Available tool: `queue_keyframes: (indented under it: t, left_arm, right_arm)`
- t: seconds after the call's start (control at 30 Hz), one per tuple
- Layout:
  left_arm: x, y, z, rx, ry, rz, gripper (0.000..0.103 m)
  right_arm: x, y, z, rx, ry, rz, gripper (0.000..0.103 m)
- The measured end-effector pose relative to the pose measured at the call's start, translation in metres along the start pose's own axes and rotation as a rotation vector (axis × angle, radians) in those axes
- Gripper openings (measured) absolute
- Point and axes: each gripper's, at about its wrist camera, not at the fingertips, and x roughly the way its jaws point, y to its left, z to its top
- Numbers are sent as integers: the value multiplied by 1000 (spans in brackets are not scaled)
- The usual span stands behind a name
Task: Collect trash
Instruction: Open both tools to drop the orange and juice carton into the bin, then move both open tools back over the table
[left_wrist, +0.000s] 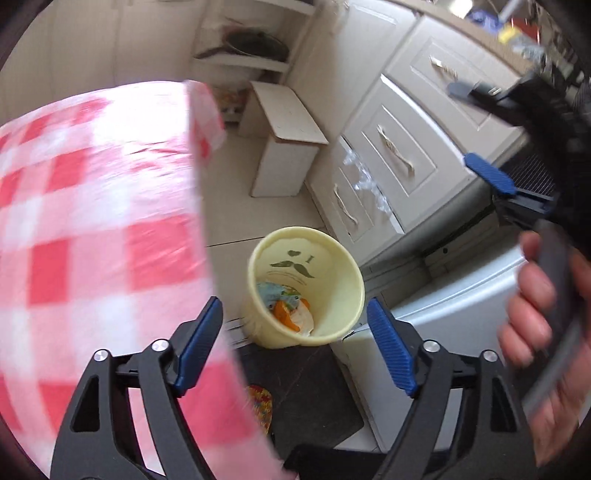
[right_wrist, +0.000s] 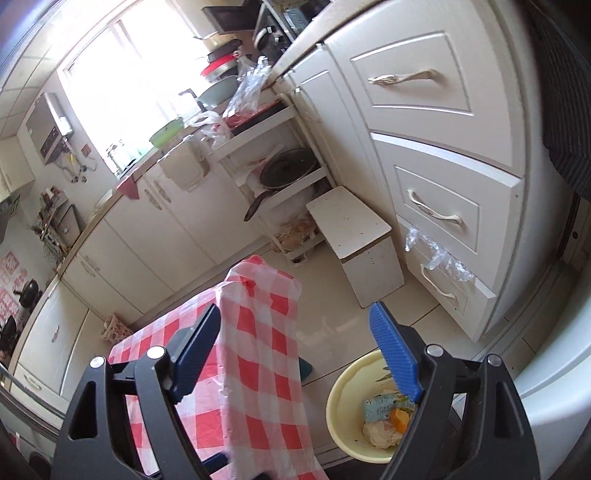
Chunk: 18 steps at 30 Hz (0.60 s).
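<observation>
A pale yellow waste bin (left_wrist: 332, 295) stands on the floor beside a table with a red-and-white check cloth (left_wrist: 92, 221). In the bin lie a blue-green carton, an orange scrap and crumpled paper (left_wrist: 290, 308). My left gripper (left_wrist: 295, 345) hangs above the bin, open, with nothing between its blue pads. In the right wrist view the bin (right_wrist: 345, 413) and its trash (right_wrist: 384, 411) sit low on the right. My right gripper (right_wrist: 295, 350) is open and empty above the table edge (right_wrist: 258, 332). It also shows at the upper right of the left view as the right gripper (left_wrist: 474, 134), held by a hand (left_wrist: 535, 314).
White drawers (left_wrist: 391, 147) with clear plastic film (left_wrist: 364, 181) caught in one stand right of the bin. A white stool (right_wrist: 354, 225) and a shelf rack with pans (right_wrist: 288, 170) are behind it. A dark mat (left_wrist: 306, 398) and a white appliance (left_wrist: 461, 306) lie nearby.
</observation>
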Motion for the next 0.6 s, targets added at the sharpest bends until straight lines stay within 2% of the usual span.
queue_keyframes:
  t: [0.07,0.23,0.37,0.47,0.6]
  left_arm:
    - [-37,22,-24,-30,-24,25,83]
    - [-105,71,-82,-82,-37,113,84]
    - [-152,102,-114,-123,-59,173,85]
    - [-185,120,-129,-166,-104,176,88]
    - [-200,133,-139,-182,-136,147,88]
  right_arm:
    - [3,16,-4,-38,11,20,81]
    - [6,67,-25,-154,40,79,83]
    - [-7,107,-50,-215,52,162,83]
    - [-26,129,-76,-257,46,213,87]
    - [-38,149,-106,-299,53,230,87]
